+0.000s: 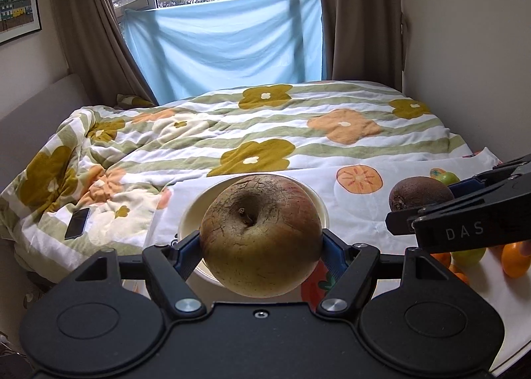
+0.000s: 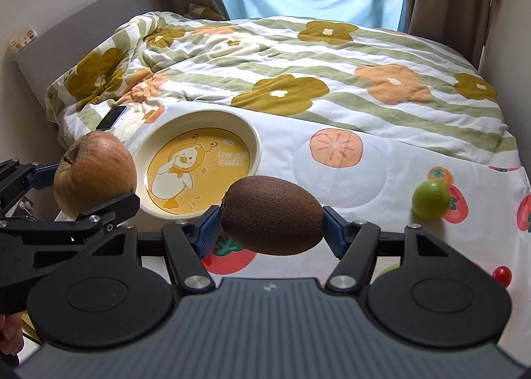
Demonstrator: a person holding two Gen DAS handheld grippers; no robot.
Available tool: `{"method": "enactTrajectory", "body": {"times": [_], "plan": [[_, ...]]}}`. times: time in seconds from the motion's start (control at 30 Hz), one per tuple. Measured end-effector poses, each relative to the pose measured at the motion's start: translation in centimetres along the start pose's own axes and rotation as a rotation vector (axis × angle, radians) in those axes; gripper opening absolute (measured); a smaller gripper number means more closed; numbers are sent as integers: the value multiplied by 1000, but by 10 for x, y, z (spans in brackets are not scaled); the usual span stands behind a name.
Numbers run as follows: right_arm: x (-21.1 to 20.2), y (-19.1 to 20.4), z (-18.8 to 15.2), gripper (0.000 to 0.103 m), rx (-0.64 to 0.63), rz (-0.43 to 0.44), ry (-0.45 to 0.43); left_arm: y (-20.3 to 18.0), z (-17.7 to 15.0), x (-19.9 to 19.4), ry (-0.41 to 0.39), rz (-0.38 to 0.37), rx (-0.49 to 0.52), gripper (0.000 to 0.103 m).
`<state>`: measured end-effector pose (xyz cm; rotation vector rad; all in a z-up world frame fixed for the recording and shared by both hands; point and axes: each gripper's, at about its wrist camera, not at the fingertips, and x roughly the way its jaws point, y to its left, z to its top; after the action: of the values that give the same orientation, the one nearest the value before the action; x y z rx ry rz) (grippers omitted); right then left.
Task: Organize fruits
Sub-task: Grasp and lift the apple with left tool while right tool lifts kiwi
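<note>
My left gripper [image 1: 260,248] is shut on a brownish-red apple [image 1: 260,234] and holds it above the near edge of a cream plate [image 1: 190,213]. The apple [image 2: 94,173] also shows in the right wrist view, left of the plate [image 2: 254,140], which has a yellow duck picture and holds no fruit. My right gripper [image 2: 271,229] is shut on a brown kiwi [image 2: 272,215] and holds it above the fruit-print cloth [image 2: 365,180], just right of the plate. The kiwi [image 1: 419,193] shows at the right of the left wrist view.
A small green fruit [image 2: 430,200] and a red cherry tomato [image 2: 501,274] lie on the cloth at the right. Oranges [image 1: 514,259] and a green fruit [image 1: 468,256] lie near the right gripper. A phone [image 1: 77,223] lies on the flowered quilt [image 1: 265,127] behind.
</note>
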<state>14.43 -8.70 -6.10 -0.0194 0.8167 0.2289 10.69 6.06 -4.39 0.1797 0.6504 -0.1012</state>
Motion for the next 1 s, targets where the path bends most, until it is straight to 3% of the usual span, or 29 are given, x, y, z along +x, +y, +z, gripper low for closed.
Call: {"method": "enactTrajectory", "body": {"times": [0.3, 0.6, 1.0], "plan": [[27, 39, 21, 80, 83, -54, 12, 49, 15, 36, 11, -73, 63, 77], [75, 50, 49, 80, 180, -141, 13, 85, 31, 98, 31, -150, 142, 77], [124, 43, 68, 80, 294, -230, 38, 77, 24, 173, 63, -239, 334, 77]]}}
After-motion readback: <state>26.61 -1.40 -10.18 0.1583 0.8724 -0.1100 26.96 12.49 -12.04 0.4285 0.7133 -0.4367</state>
